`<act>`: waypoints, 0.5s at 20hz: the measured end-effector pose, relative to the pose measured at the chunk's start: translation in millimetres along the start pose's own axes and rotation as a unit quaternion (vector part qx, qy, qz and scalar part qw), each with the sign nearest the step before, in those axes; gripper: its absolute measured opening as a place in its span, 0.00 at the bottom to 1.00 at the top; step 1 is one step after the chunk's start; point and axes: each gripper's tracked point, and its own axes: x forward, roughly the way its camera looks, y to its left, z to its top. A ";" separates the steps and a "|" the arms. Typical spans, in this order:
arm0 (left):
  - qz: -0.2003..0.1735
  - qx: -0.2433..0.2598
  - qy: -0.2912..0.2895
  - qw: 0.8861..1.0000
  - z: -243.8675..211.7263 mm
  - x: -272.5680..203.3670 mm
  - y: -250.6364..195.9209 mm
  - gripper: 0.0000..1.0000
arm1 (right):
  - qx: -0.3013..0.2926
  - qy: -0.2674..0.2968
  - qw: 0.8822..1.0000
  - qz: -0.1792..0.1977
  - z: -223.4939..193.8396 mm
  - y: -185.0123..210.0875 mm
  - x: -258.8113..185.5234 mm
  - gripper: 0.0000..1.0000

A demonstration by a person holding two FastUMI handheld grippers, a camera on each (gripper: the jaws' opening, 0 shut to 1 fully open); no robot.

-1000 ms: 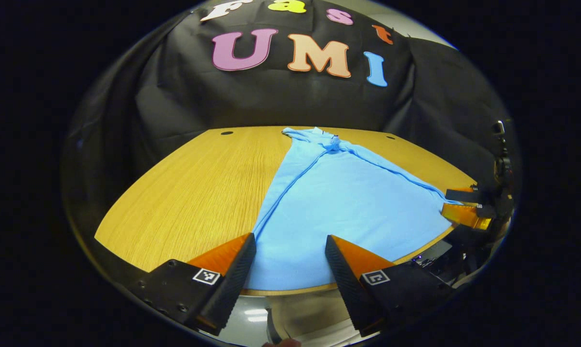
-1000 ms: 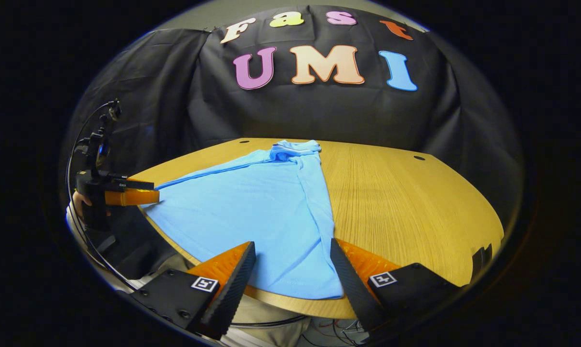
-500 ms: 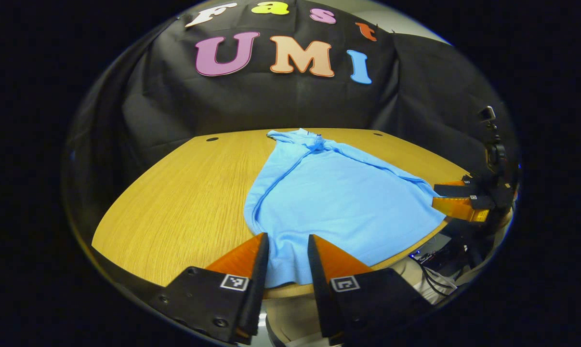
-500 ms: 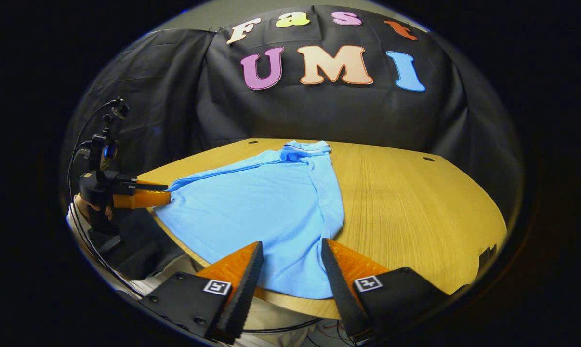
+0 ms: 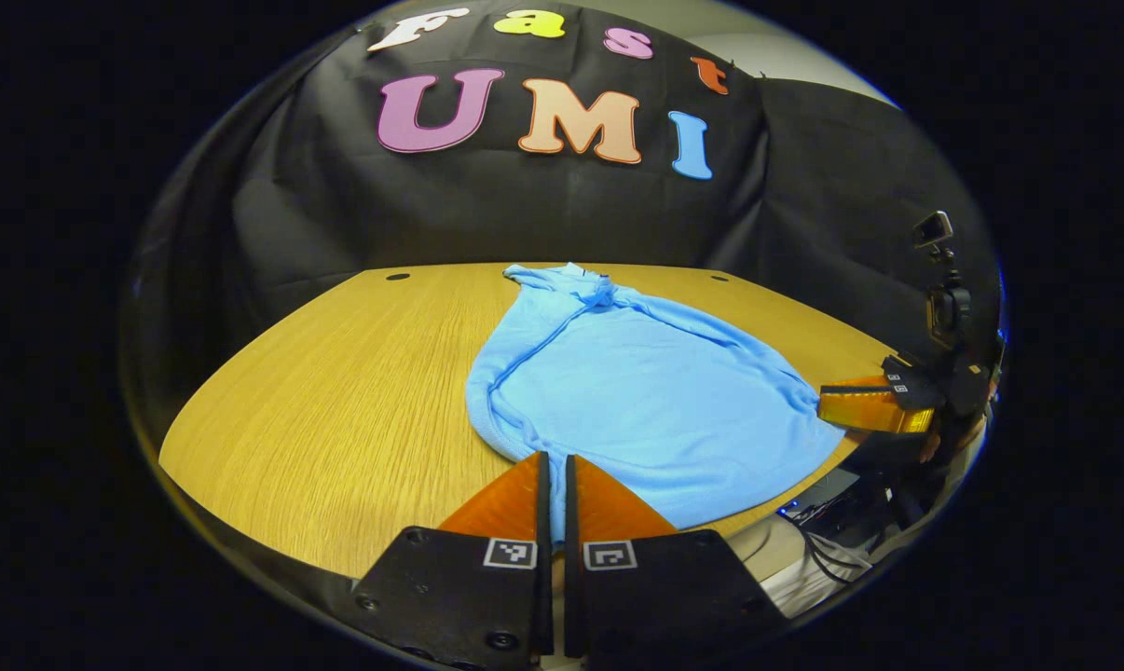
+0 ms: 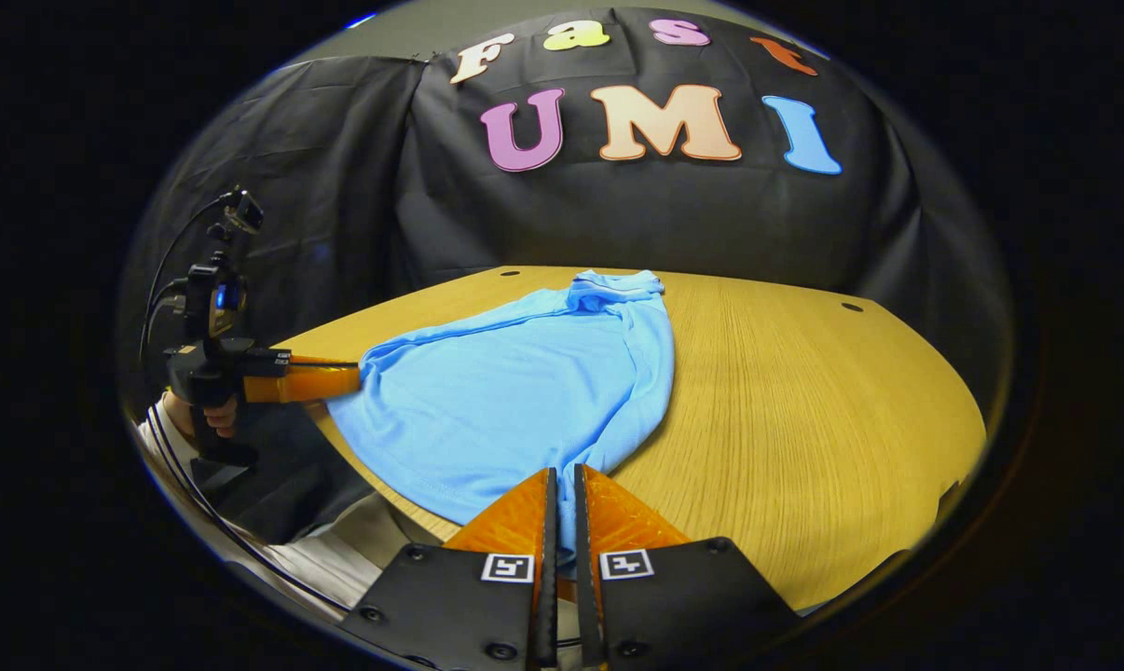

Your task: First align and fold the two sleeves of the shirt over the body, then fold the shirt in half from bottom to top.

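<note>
Left gripper view: left tool (image 5: 553,466) at the near counter edge, fingers pressed nearly together, pinching the hem of the light blue shirt (image 5: 637,391) at its near-left corner. Shirt lies on the wooden counter (image 5: 338,391), collar toward the far edge by the black cloth wall, body lengthwise toward the camera, left side edge rolled into a curved ridge. Right tool (image 5: 828,408) at far right, at the counter edge, tip touching the shirt's other hem corner; hand behind it partly visible.

Right gripper view: right tool (image 6: 562,480) fingers pressed close with a strip of blue hem between them, at the near counter edge. Shirt (image 6: 525,382) spreads left of centre, collar far. Bare counter (image 6: 804,410) to the right. Left tool (image 6: 352,382) at left, held by a hand (image 6: 203,415), tip on the shirt's hem corner; grip looks closed on fabric.
</note>
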 end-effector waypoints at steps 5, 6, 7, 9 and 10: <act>-0.007 0.016 0.013 1.000 1.5 1.8 -1.9 0.02 | 0.003 0.014 1.000 -0.002 1.0 -0.3 2.3 0.05; -0.010 0.011 0.015 1.000 2.0 1.0 -2.3 0.01 | 0.007 0.015 1.000 -0.005 2.0 -2.4 2.7 0.05; -0.016 0.006 0.019 1.000 3.0 1.5 -2.6 0.01 | 0.009 0.013 1.000 -0.006 2.9 -4.8 5.1 0.05; -0.026 -0.002 0.022 0.999 6.8 2.9 -3.8 0.00 | 0.026 0.013 1.000 -0.012 7.0 -12.5 5.9 0.03; -0.028 -0.008 0.019 0.999 11.6 5.0 -3.1 0.00 | 0.035 0.011 0.999 -0.014 10.4 -15.7 8.4 0.03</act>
